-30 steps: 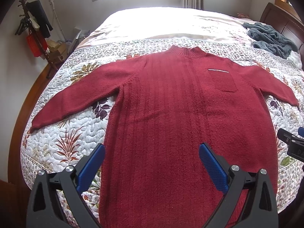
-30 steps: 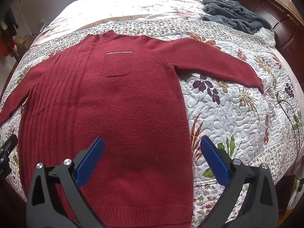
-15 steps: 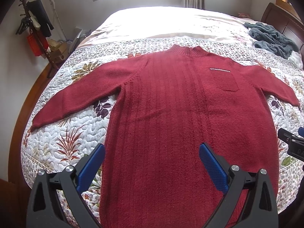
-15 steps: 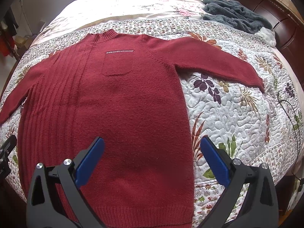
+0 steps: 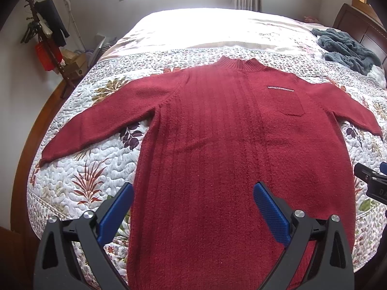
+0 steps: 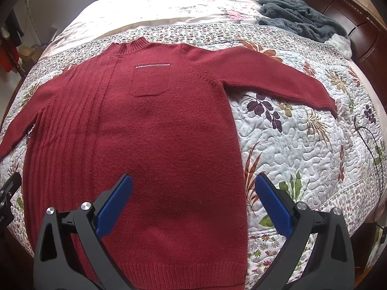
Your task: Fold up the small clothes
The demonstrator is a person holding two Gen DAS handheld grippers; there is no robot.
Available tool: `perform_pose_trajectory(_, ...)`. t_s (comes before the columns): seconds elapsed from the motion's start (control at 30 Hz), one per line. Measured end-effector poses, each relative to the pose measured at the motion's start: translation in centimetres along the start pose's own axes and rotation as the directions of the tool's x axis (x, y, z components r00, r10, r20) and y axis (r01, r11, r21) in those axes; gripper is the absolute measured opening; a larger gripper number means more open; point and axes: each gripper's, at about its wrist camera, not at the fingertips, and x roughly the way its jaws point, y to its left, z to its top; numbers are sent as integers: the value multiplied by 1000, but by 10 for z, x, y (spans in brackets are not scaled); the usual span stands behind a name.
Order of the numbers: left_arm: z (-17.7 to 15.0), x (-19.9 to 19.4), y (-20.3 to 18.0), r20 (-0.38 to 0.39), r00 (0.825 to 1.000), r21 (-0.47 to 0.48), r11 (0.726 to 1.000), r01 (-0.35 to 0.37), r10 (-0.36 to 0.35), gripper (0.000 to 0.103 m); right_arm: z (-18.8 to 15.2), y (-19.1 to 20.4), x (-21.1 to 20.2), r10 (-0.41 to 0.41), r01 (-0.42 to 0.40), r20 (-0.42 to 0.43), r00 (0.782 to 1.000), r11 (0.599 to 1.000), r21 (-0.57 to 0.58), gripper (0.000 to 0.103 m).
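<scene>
Lying flat, ribbed red knit sweater (image 5: pixel 217 145), quilted bedspread (image 6: pixel 302 149)

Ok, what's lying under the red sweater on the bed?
The red sweater lies flat on a floral quilted bedspread, which shows all round it. Whatever is directly beneath the sweater's body is covered. Both grippers, left and right, hover open above it.

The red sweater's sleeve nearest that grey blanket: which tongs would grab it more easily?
Probably the right tongs. They hang open over the red sweater on the side where that sleeve stretches toward the grey blanket; the left tongs hover nearer the other sleeve.
</scene>
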Motion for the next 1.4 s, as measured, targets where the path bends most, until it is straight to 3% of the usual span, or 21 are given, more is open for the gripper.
perform_pose_trajectory(0.9, 1, -1, 1, -5, 1000, -6, 1000, -6, 6, 99, 0, 1, -1, 2, -2, 7, 1000, 1000, -4, 100)
perform_pose_trajectory(1.03, 1, 0, 1, -2, 1000, -20, 1000, 10, -10, 99, 2, -1, 0, 9, -9, 12, 1000, 1000, -3, 100)
perform_pose_trajectory(1.1, 1, 5, 1, 1, 998, -35, 998, 59, -59, 99, 2, -5, 2, 31, -31, 31, 999, 1000, -3, 100)
perform_pose_trajectory(1.17, 2, 11, -1, -7, 993, -50, 992, 116, -116, 99, 4, -14, 7, 57, -57, 42, 997, 998, 6, 100)
perform_pose_trajectory(1.27, 9, 21, -12, -15, 994, -51, 993, 105, -106, 99, 17, -50, 20, 72, -74, 34, 997, 995, 60, 100)
perform_pose_trajectory(1.4, 35, 33, -43, -7, 993, -12, 992, 122, -122, 99, 51, -142, 42, 30, -35, 28, 999, 979, 201, 100)
